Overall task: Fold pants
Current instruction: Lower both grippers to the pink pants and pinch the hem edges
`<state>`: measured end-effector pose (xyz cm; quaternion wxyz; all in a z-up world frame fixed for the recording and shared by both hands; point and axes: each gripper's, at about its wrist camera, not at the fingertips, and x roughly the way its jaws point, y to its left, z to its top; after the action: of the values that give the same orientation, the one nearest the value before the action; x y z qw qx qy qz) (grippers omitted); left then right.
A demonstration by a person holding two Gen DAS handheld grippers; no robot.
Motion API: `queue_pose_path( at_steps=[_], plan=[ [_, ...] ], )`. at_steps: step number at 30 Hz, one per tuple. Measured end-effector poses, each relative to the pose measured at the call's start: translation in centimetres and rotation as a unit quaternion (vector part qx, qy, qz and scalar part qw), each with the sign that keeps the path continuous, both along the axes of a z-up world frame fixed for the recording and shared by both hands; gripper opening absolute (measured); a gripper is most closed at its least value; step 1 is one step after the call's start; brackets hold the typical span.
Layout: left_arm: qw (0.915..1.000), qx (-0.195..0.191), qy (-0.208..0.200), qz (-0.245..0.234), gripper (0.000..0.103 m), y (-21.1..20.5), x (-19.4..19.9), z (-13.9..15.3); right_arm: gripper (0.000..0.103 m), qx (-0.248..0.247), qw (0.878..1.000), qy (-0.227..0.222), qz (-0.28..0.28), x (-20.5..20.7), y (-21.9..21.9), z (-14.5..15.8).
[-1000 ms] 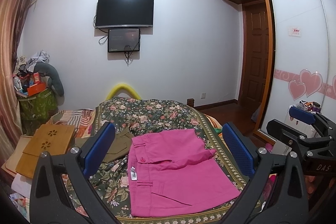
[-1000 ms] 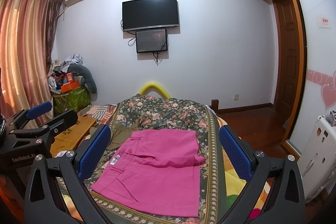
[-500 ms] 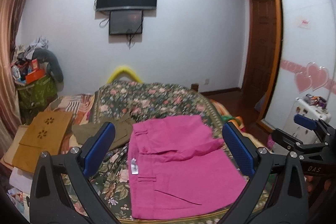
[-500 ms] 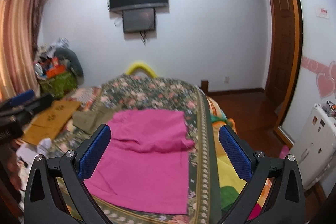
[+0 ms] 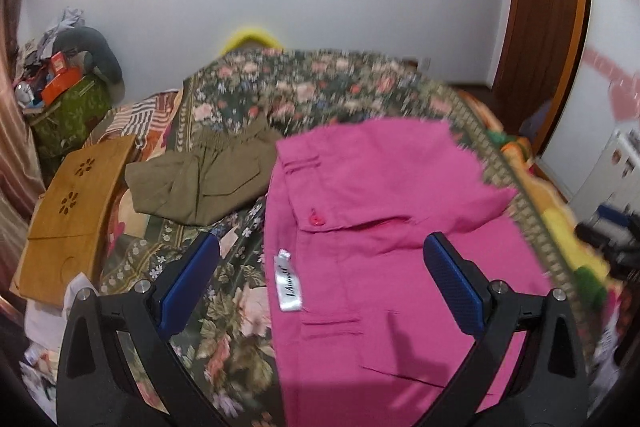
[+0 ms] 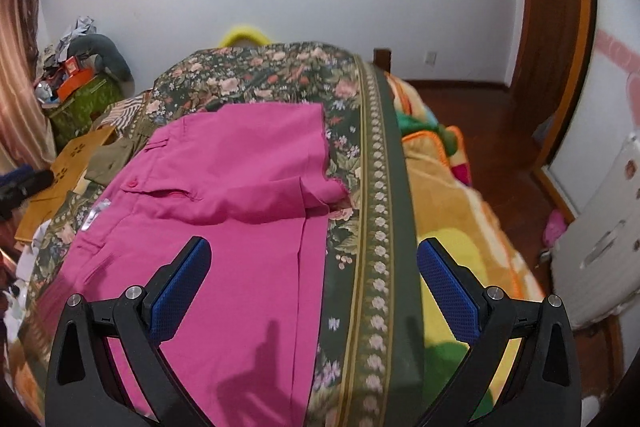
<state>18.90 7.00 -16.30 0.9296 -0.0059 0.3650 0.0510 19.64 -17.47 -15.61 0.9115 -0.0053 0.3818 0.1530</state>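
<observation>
— What differs from a second ago?
— Both grippers, left gripper (image 5: 318,269) and right gripper (image 6: 313,273), now sit lower and closer over the pink pants (image 5: 384,227), tilted down toward the bed (image 6: 372,187).
— The jaws?
— No change worth telling.

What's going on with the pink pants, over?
Both grippers, left and right, open, empty, above the bed. Pink pants lying partly folded on floral bedspread. Olive garment alongside, not blocking.
</observation>
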Motion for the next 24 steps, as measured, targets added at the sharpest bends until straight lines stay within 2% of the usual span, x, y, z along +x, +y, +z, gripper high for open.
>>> queue_pose_path(
  at_steps=[2, 4, 6, 8, 11, 16, 18, 22, 24],
  plan=[
    [0.9997, 0.011, 0.02, -0.006, 0.103, 0.3, 1.2, -1.4, 0.093, 0.01, 1.0, 0.009, 0.006, 0.9, -0.2, -0.5],
    [0.9989, 0.005, 0.044, -0.013, 0.103, 0.8, 2.4, -2.6, 0.088, 0.016, 1.0, 0.021, 0.017, 2.1, 0.2, -1.2],
    [0.9976, -0.015, 0.063, -0.024, 0.096, 1.4, 3.5, -3.8, 0.085, 0.017, 0.999, 0.03, 0.028, 3.2, 0.5, -1.9],
    [0.9955, -0.026, 0.083, -0.037, 0.081, 1.7, 4.6, -4.8, 0.072, 0.016, 0.998, 0.035, 0.043, 4.0, 1.0, -2.4],
    [0.9927, -0.035, 0.107, -0.042, 0.07, 2.2, 5.7, -5.8, 0.064, 0.007, 0.997, 0.046, 0.069, 5.5, 2.1, -3.4],
    [0.9879, -0.064, 0.134, -0.043, 0.06, 3.1, 6.8, -7.0, 0.052, -0.007, 0.995, 0.042, 0.088, 7.4, 3.1, -4.2],
    [0.9862, -0.073, 0.142, -0.041, 0.052, 3.6, 6.9, -7.4, 0.044, -0.007, 0.994, 0.046, 0.096, 8.4, 3.5, -4.7],
    [0.9792, -0.102, 0.17, -0.044, 0.028, 3.9, 7.3, -8.6, 0.031, -0.005, 0.992, 0.059, 0.11, 9.7, 4.0, -6.0],
    [0.9772, -0.107, 0.179, -0.039, 0.023, 4.0, 7.4, -9.3, 0.021, -0.003, 0.991, 0.071, 0.116, 10.1, 4.2, -6.6]
  ],
)
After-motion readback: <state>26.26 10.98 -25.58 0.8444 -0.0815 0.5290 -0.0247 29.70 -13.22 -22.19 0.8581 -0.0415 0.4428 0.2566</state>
